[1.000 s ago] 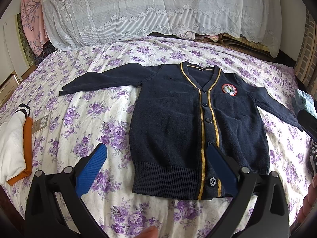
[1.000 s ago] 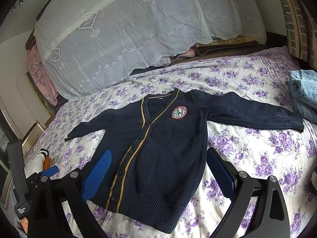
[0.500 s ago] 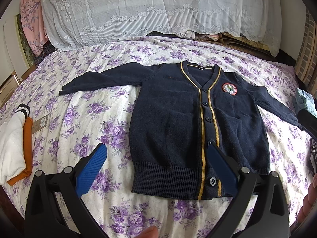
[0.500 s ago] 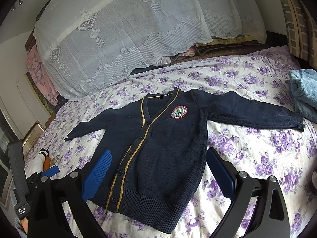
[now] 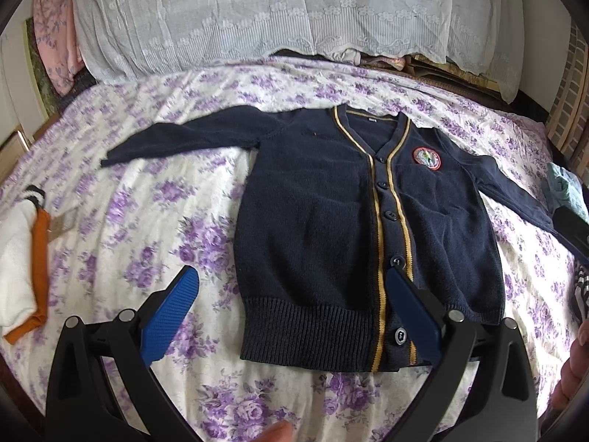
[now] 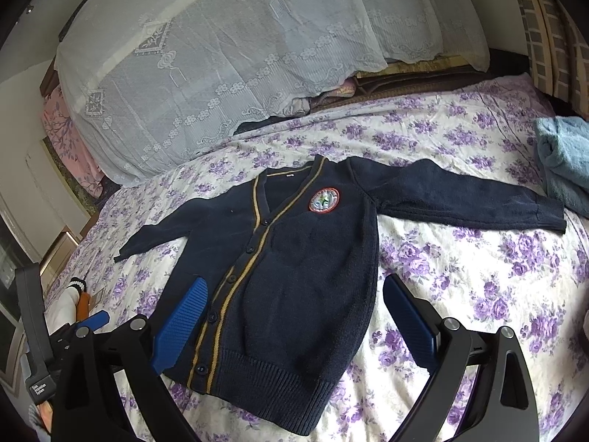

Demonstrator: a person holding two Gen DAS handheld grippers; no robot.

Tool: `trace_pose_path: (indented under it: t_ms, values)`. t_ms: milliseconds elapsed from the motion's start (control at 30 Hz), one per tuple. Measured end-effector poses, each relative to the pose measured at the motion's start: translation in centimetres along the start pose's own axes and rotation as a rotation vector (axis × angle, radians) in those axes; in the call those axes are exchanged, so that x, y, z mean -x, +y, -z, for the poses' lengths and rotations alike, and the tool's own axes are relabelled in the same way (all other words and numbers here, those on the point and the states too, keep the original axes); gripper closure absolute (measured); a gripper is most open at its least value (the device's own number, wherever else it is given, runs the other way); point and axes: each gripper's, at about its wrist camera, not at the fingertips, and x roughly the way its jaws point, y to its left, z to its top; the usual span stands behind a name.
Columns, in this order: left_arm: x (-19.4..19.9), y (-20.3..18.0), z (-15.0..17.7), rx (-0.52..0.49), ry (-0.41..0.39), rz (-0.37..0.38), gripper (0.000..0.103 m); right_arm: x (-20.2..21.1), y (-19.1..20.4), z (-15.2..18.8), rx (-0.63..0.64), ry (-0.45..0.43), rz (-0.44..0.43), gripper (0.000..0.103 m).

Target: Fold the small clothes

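White-and-orange folded garment (image 5: 22,269) far left on floral bedspread (image 5: 154,199), well apart from everything else. Left gripper (image 5: 294,316) held wide open over near edge of bed, blue pads (image 5: 171,316) empty, gripping nothing. Navy cardigan (image 5: 353,228) spread flat at centre, buttoned, both sleeves stretched outward, round badge (image 5: 426,158) on chest. Right gripper (image 6: 294,324) likewise spread wide above cardigan hem, empty. Blue towel (image 6: 563,158) at far right, just beside sleeve cuff.
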Motion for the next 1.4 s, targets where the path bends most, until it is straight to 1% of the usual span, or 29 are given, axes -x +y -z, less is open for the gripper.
trace_pose_path:
  t_ms: [100,167,267,367,500,600,700,767,900,967,1000,1033,1067,1133,1167,1233,1333,1400]
  values:
    - [-2.2,1.2,0.2,0.028,0.047,0.032,0.004,-1.4,-1.7,0.1,-0.046,0.023,0.004,0.006]
    - [-3.5,1.9,0.0,0.051,0.076,0.043,0.004,-2.3,-3.5,0.1,-0.099,0.028,0.003,0.006]
    - [-5.0,2.4,-0.5,0.068,0.101,0.066,0.004,-2.9,-7.6,-0.1,-0.221,0.01,0.016,0.006]
    - [-5.5,0.9,-1.6,0.03,0.095,0.077,0.004,-3.0,-12.2,-0.2,-0.348,-0.024,0.033,0.006]
    - [-6.2,-3.4,-3.2,-0.063,0.087,0.116,0.004,-2.1,-18.2,-0.2,-0.521,-0.089,0.087,0.011]
    - [-7.3,-7.9,-4.3,-0.152,0.089,0.137,0.004,-1.7,-22.1,-0.1,-0.654,-0.126,0.137,0.015]
    - [-8.4,-12.0,-5.4,-0.218,0.094,0.163,0.004,-2.3,-25.4,0.0,-0.786,-0.138,0.163,0.019]
    - [-9.2,-14.4,-6.4,-0.249,0.093,0.17,0.004,-2.8,-26.5,-0.2,-0.83,-0.139,0.162,0.02]
    - [-11.5,-19.3,-9.3,-0.28,0.096,0.191,0.004,-4.0,-27.8,-1.2,-0.894,-0.193,0.206,0.02]
    - [-12.5,-21.2,-10.6,-0.285,0.09,0.185,0.004,-4.4,-28.8,-1.4,-0.925,-0.234,0.24,0.028]
    - [-13.2,-22.2,-11.2,-0.289,0.083,0.17,0.004,-4.3,-29.1,-1.5,-0.919,-0.25,0.259,0.036]
    - [-13.6,-22.9,-11.6,-0.291,0.078,0.159,0.004,-4.4,-29.2,-1.7,-0.892,-0.265,0.29,0.051]
    - [-14.2,-23.7,-12.1,-0.293,0.077,0.149,0.004,-4.6,-29.3,-1.7,-0.862,-0.267,0.323,0.058]
    - [-15.6,-24.8,-12.8,-0.288,0.095,0.138,0.004,-4.8,-29.9,-1.6,-0.851,-0.27,0.336,0.09]
    - [-16.3,-25.3,-13.1,-0.28,0.106,0.13,0.004,-4.5,-30.3,-1.5,-0.865,-0.284,0.307,0.094]
    - [-17.6,-26.0,-13.7,-0.268,0.119,0.118,0.004,-3.5,-30.0,-1.5,-0.852,-0.335,0.258,0.096]
    - [-18.7,-26.8,-14.3,-0.254,0.11,0.11,0.004,-1.2,-27.7,-2.0,-0.75,-0.423,0.254,0.096]
    - [-19.5,-27.4,-14.1,-0.256,0.102,0.1,0.004,-0.5,-27.1,-2.1,-0.716,-0.448,0.279,0.096]
